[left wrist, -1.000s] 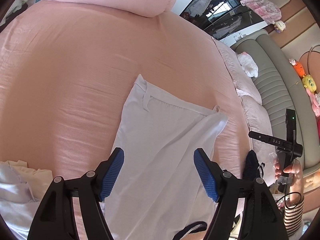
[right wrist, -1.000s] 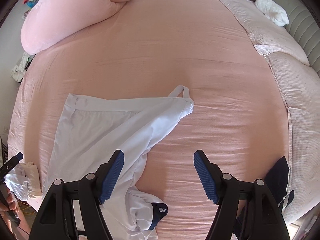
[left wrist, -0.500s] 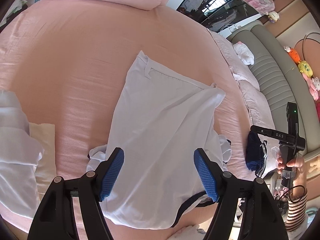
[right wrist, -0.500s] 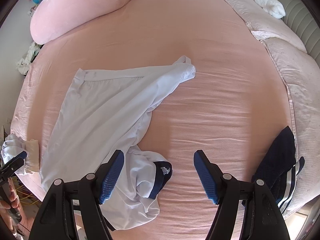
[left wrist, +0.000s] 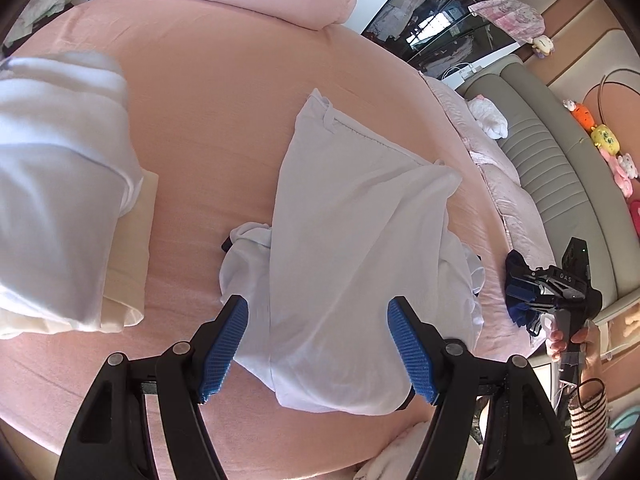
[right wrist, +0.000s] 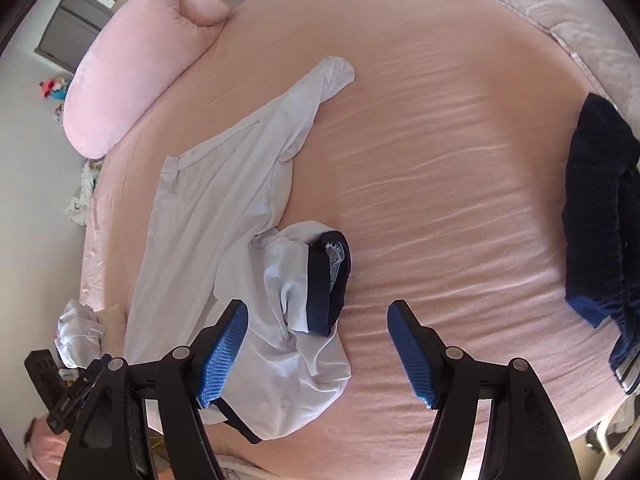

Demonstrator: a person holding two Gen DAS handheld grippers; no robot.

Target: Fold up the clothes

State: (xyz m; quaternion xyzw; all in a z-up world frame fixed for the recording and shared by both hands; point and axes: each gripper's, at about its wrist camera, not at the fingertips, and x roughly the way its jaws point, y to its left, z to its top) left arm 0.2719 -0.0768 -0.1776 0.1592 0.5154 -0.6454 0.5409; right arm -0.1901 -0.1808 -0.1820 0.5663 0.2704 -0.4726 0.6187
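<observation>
A white garment [left wrist: 352, 240] with dark navy trim lies spread on the pink bed [left wrist: 224, 92], one side folded over itself. My left gripper [left wrist: 318, 344] is open above its near end, nothing between the blue pads. In the right wrist view the same garment [right wrist: 224, 216] stretches from the pillow towards the bed's near edge, its navy-edged part [right wrist: 328, 280] bunched up. My right gripper [right wrist: 318, 346] is open over that bunched end, its left fingertip [right wrist: 226, 340] above the cloth. The right gripper [left wrist: 560, 292] also shows at the right of the left wrist view, held by a hand.
A stack of folded white and cream clothes [left wrist: 60, 208] lies at the left of the bed. A dark navy garment [right wrist: 600, 208] sits near the bed's right edge. A pink pillow [right wrist: 136, 72] lies at the far side. A grey padded headboard [left wrist: 560, 176] borders the bed.
Both grippers have pulled back towards the bed's near edge and sunk lower. The garment's near end and the folded stack came into view. The right view has rolled. Both stay open.
</observation>
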